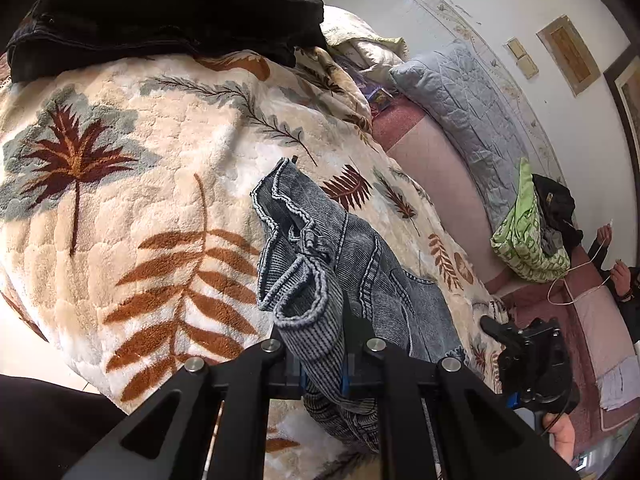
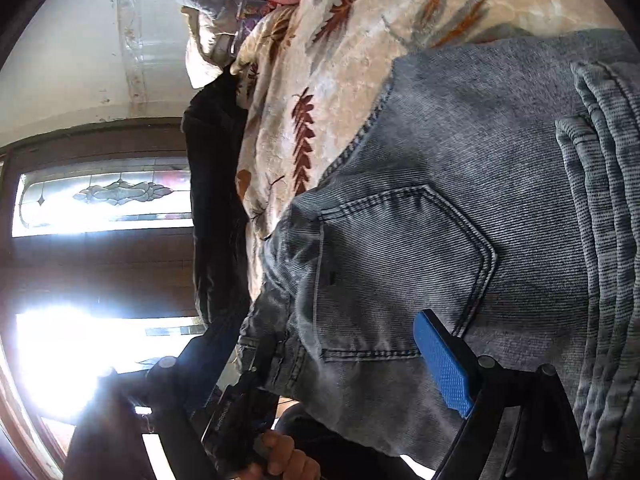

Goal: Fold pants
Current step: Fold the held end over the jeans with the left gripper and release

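Grey-blue denim pants lie on a fleece blanket with leaf prints. My left gripper is shut on the pants' bunched leg hems, which stick up between its fingers. In the right wrist view the pants fill the frame, back pocket up, folded legs stacked at the right. My right gripper is open around the waistband end, one blue pad lying on the denim below the pocket, the other finger under the waistband. The right gripper also shows in the left wrist view.
Black folded pants lie at the blanket's far end, also seen in the right wrist view. A grey quilt, a green bag and a seated person's hands are along the pink mattress. A door with glass panes stands behind.
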Demonstrator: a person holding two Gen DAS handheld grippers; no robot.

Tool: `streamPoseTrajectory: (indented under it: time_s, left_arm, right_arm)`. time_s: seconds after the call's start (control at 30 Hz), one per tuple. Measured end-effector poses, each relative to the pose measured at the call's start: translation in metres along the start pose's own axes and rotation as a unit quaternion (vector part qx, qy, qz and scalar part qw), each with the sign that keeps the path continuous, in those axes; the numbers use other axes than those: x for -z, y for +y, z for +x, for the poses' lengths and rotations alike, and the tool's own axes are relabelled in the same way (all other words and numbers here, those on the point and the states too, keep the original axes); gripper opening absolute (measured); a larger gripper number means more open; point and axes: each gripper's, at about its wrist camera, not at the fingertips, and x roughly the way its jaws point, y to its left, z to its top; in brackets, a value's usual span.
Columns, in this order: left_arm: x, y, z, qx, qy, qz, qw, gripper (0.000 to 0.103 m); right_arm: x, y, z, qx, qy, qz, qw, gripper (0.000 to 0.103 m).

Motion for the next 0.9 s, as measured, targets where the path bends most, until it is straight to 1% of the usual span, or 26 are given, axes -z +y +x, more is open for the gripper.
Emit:
streamPoseTrajectory:
  time_s: [0.03,0.07,0.1,0.13,0.17,0.23,0.3,0.37,0.43,0.5,0.57,0.63,0.7,0.73,0.77,0.8,0.83,0.87,0.9]
  left_arm:
    - [0.000,-0.003,0.000,0.002,0.001,0.002,1.0000,0.011]
    - [-0.001,-0.007,-0.001,0.000,0.000,0.009,1.0000,0.011]
    - [-0.003,-0.013,-0.004,-0.002,-0.004,0.019,0.9998,0.011]
    - [-0.004,-0.018,-0.006,0.000,-0.006,0.028,0.9996,0.011]
    - [-0.005,-0.025,-0.008,0.001,-0.009,0.037,0.9993,0.011]
    - [-0.007,-0.045,-0.011,0.001,-0.017,0.064,0.9978,0.011]
    - [-0.007,-0.070,-0.012,0.004,-0.024,0.097,0.9950,0.011]
    - [-0.002,-0.104,-0.015,0.010,-0.035,0.140,0.9894,0.011]
    - [0.009,-0.142,-0.020,0.023,-0.042,0.189,0.9809,0.011]
    - [0.027,-0.186,-0.024,0.039,-0.048,0.244,0.9677,0.011]
    - [0.053,-0.229,-0.027,0.061,-0.049,0.298,0.9514,0.011]
    - [0.087,-0.267,-0.022,0.081,-0.038,0.351,0.9322,0.011]
    - [0.127,-0.293,-0.009,0.093,-0.014,0.394,0.9144,0.011]
    - [0.147,-0.303,0.000,0.097,0.005,0.411,0.9066,0.011]
    - [0.168,-0.309,0.013,0.096,0.029,0.427,0.8988,0.011]
    - [0.190,-0.312,0.031,0.086,0.061,0.441,0.8912,0.011]
    - [0.211,-0.311,0.053,0.074,0.096,0.452,0.8837,0.011]
    - [0.231,-0.306,0.078,0.053,0.135,0.459,0.8767,0.011]
    - [0.249,-0.299,0.103,0.033,0.177,0.463,0.8677,0.013]
  right_arm:
    - [-0.001,-0.013,0.013,0.000,0.014,0.016,1.000,0.094]
    - [-0.002,-0.013,0.008,-0.007,0.002,0.014,1.000,0.094]
    - [0.001,-0.007,0.001,-0.016,0.002,0.014,1.000,0.094]
    - [0.007,-0.001,-0.010,-0.035,0.001,0.001,0.999,0.094]
    - [0.014,0.006,-0.029,-0.054,-0.017,-0.023,0.998,0.094]
    - [0.028,0.008,-0.075,-0.056,-0.063,-0.056,0.995,0.094]
    - [0.038,-0.003,-0.115,-0.061,-0.097,-0.068,0.991,0.094]
    - [0.046,-0.024,-0.155,-0.046,-0.135,-0.070,0.987,0.094]
    - [0.054,-0.049,-0.191,-0.043,-0.173,-0.061,0.982,0.094]
    - [0.061,-0.075,-0.226,-0.051,-0.213,-0.044,0.975,0.094]
    - [0.064,-0.099,-0.258,-0.070,-0.254,-0.025,0.964,0.094]
    - [0.070,-0.123,-0.281,-0.084,-0.282,-0.006,0.956,0.094]
    - [0.074,-0.143,-0.302,-0.096,-0.303,0.012,0.948,0.094]
    - [0.078,-0.153,-0.312,-0.099,-0.313,0.018,0.944,0.094]
    - [0.082,-0.161,-0.320,-0.111,-0.322,0.028,0.940,0.095]
    - [0.083,-0.166,-0.324,-0.129,-0.326,0.034,0.936,0.095]
    - [0.083,-0.166,-0.325,-0.135,-0.329,0.030,0.934,0.095]
    - [0.084,-0.165,-0.328,-0.133,-0.334,0.025,0.933,0.095]
    - [0.084,-0.165,-0.330,-0.128,-0.339,0.022,0.932,0.095]
